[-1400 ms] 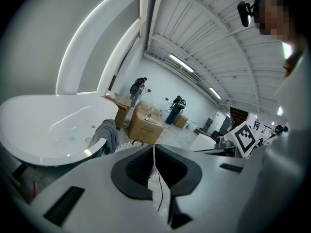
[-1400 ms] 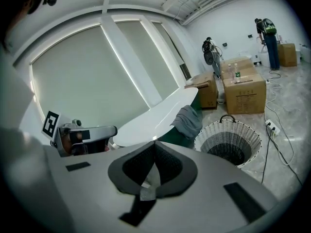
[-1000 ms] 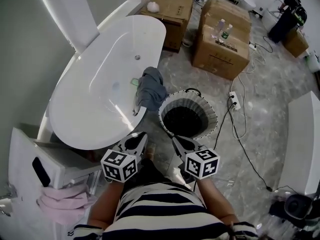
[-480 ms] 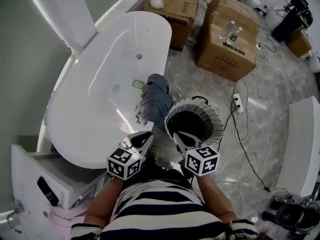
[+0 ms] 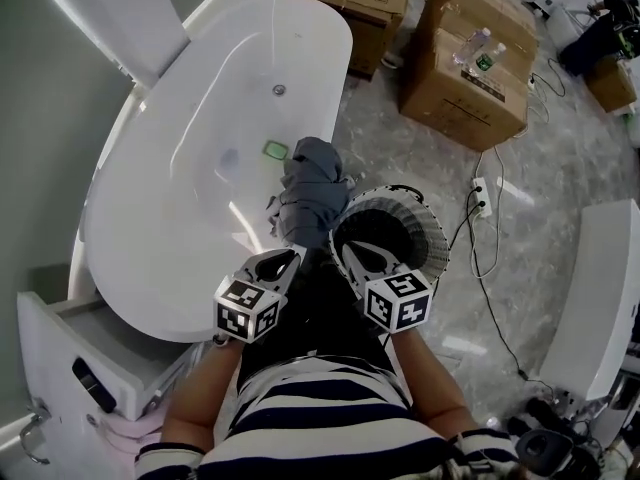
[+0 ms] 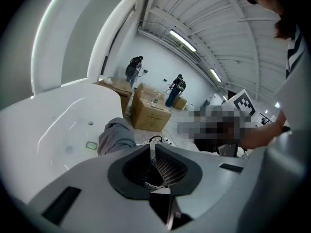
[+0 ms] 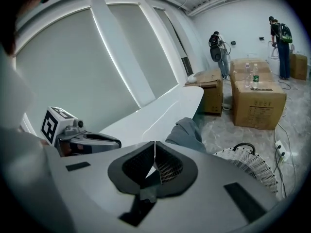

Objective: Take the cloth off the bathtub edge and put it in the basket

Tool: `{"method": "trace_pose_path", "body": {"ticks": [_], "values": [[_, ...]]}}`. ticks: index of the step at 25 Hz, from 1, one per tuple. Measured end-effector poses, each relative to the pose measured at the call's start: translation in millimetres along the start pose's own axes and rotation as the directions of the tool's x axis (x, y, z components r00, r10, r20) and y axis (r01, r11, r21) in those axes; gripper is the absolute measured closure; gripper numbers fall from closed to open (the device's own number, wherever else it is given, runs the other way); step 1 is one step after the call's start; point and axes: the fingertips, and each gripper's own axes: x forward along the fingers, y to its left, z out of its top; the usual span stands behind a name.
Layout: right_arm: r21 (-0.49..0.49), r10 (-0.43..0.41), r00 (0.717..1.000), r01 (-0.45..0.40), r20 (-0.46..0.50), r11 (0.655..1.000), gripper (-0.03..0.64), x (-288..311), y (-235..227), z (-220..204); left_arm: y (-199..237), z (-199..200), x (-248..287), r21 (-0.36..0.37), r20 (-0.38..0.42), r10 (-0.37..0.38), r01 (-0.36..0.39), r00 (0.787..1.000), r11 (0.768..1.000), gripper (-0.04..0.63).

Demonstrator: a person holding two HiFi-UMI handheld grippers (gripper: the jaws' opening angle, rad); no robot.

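In the head view, the person is holding the left gripper (image 5: 286,258) and the right gripper (image 5: 351,251) side by side, low in front of the striped shirt, and both are pointing forward and down. The grey cloth (image 5: 310,193) is hanging over the near edge of the white bathtub (image 5: 180,198), just ahead of the left gripper and not touching it. The wicker basket (image 5: 432,240) is standing on the floor just beside the tub, and the right gripper is reaching over its near rim. Two cardboard boxes (image 5: 465,63) are standing farther away on the floor. In the left gripper view, the two jaws of this gripper are pressing together with nothing between them; the cloth (image 6: 115,136) is lying over the tub edge just beyond the tips, and part of the basket (image 6: 156,140) is showing behind them. In the right gripper view, the jaws are also meeting each other and pinching nothing. Here the cloth (image 7: 187,131) is hanging ahead of them on the tub rim, the basket (image 7: 249,165) is standing to the right, and the left gripper (image 7: 90,141) is showing at the left.
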Motion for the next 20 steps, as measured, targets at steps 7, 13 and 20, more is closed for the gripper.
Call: {"method": "trace_pose_path", "body": {"ticks": [7, 13, 20], "values": [[-0.068, 0.067, 0.995, -0.072, -0.07, 0.995, 0.589, 37, -20, 13, 23, -1, 29, -0.069, -0.035, 0.089, -0.091, 0.995, 0.993, 0.572], [-0.11, 0.13, 0.983, -0.145, -0.129, 0.983, 0.589, 68, -39, 17, 43, -8, 53, -0.124, -0.073, 0.149, -0.157, 0.986, 0.98, 0.572], [-0.141, 0.128, 0.967, -0.161, -0.22, 0.977, 0.588, 111, -64, 5, 61, -22, 74, -0.141, -0.145, 0.179, -0.199, 0.973, 0.97, 0.572]]}}
